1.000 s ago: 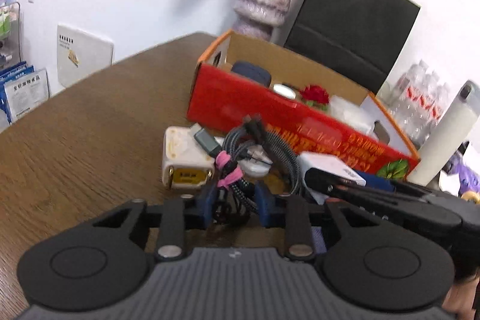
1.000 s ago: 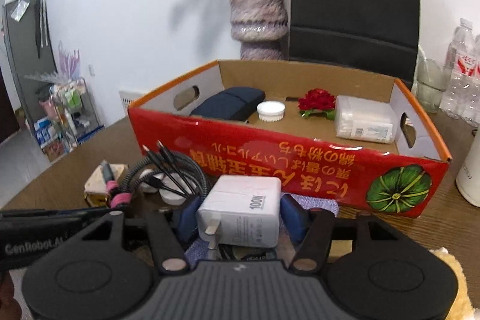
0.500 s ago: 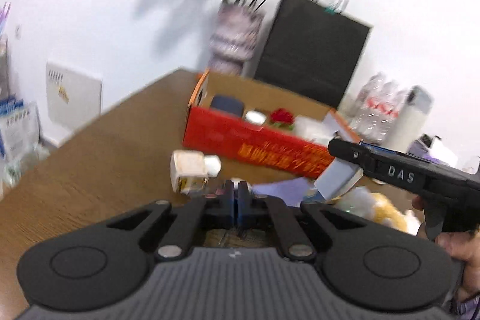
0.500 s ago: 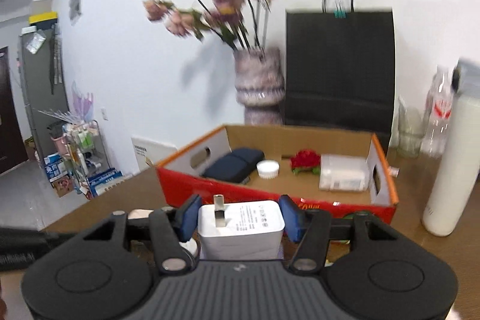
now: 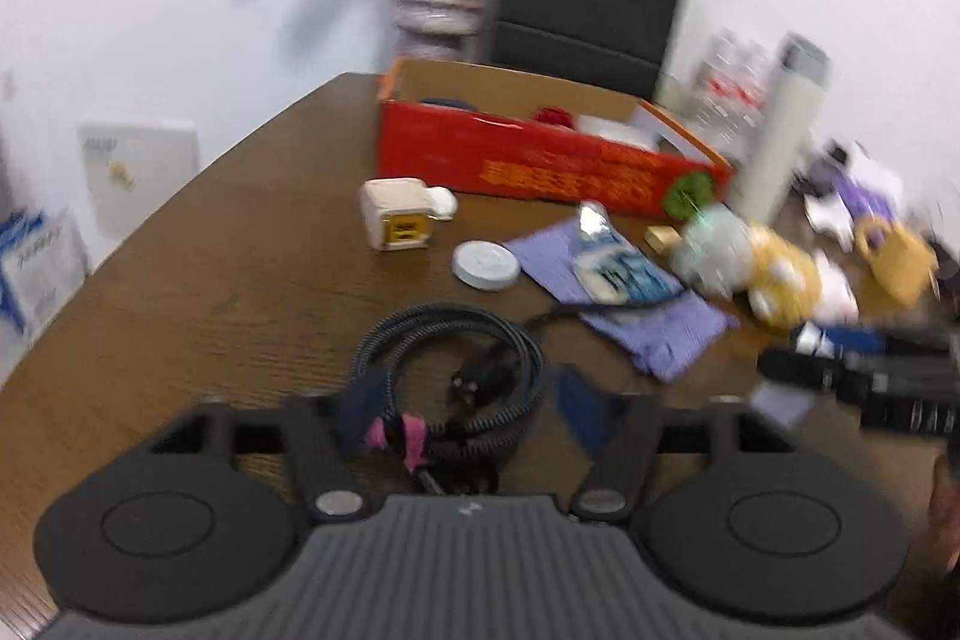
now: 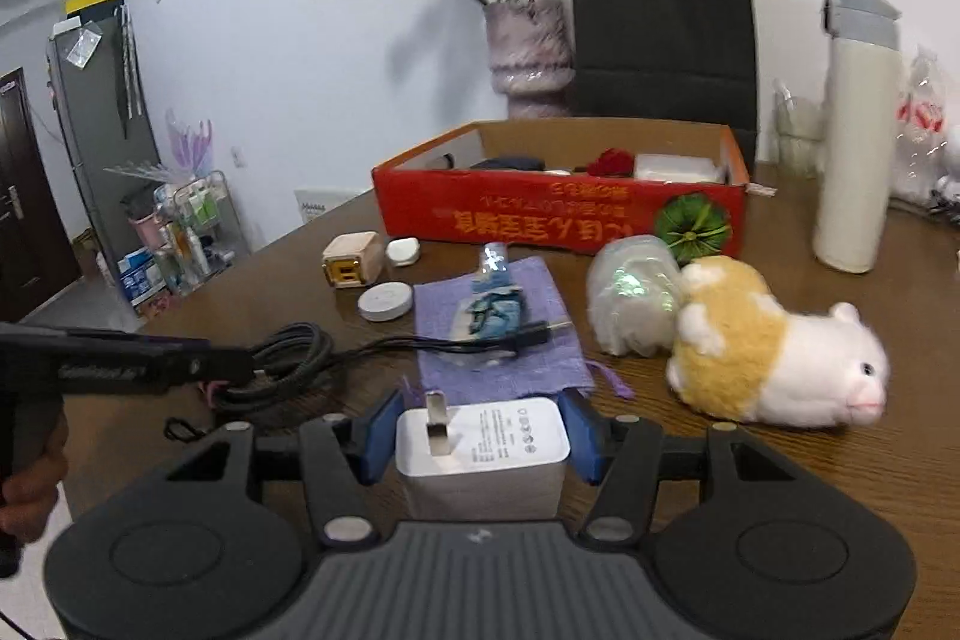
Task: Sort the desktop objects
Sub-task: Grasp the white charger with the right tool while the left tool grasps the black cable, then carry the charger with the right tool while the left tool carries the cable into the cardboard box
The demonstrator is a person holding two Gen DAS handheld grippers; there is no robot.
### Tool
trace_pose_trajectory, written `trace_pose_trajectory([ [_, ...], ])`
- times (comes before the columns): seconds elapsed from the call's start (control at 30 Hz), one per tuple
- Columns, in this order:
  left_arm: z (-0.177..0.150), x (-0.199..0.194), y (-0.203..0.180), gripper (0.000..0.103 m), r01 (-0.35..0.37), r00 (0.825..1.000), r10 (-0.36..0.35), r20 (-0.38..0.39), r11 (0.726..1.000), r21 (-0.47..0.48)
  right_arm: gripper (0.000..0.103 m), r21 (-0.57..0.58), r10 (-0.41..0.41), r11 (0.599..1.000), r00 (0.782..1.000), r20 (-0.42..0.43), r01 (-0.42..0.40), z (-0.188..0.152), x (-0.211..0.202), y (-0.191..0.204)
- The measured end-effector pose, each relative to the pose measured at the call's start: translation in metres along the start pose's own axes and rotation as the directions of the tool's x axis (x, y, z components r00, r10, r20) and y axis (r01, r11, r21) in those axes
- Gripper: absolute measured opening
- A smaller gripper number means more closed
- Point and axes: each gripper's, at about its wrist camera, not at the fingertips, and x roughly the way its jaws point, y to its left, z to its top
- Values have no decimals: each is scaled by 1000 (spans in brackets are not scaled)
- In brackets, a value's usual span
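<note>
Cable coil (image 5: 447, 376), black braided with a pink tie, lies on the brown table (image 5: 198, 280) between the spread blue pads of the left gripper (image 5: 474, 409), touching the left pad (image 5: 363, 403) only; the gripper is held low and level, pointing toward the red box (image 5: 540, 160) at 12 o'clock. White charger (image 6: 480, 451), prongs up, sits at 12 o'clock of the right gripper (image 6: 480, 439), pinched between its blue pads just above the table. A purple pouch (image 6: 498, 334) lies beyond it, a plush hamster (image 6: 774, 358) at 2 o'clock.
</note>
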Motion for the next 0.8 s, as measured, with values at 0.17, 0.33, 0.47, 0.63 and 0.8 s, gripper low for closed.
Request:
trace_pose_trajectory([
  [0.17,-4,14,-23,75,32,999,-25,-37,977,212,55,15,-21,1000,1000,13,21,-1,-2,-9],
  [0.33,5,39,-21,50,48,988,-13,-154,972,229,55,13,-21,1000,1000,10,21,-1,2,1],
  [0.47,6,34,-17,19,43,990,-9,-142,970,241,55,-4,20,1000,1000,20,-20,-3,3,12],
  [0.63,13,-12,-4,17,19,999,-16,-41,997,76,55,-8,38,999,999,18,-38,-4,3,21],
  [0.8,32,-59,17,12,145,979,-132,157,986,-80,55,-8,35,999,999,34,-35,-1,0,28],
])
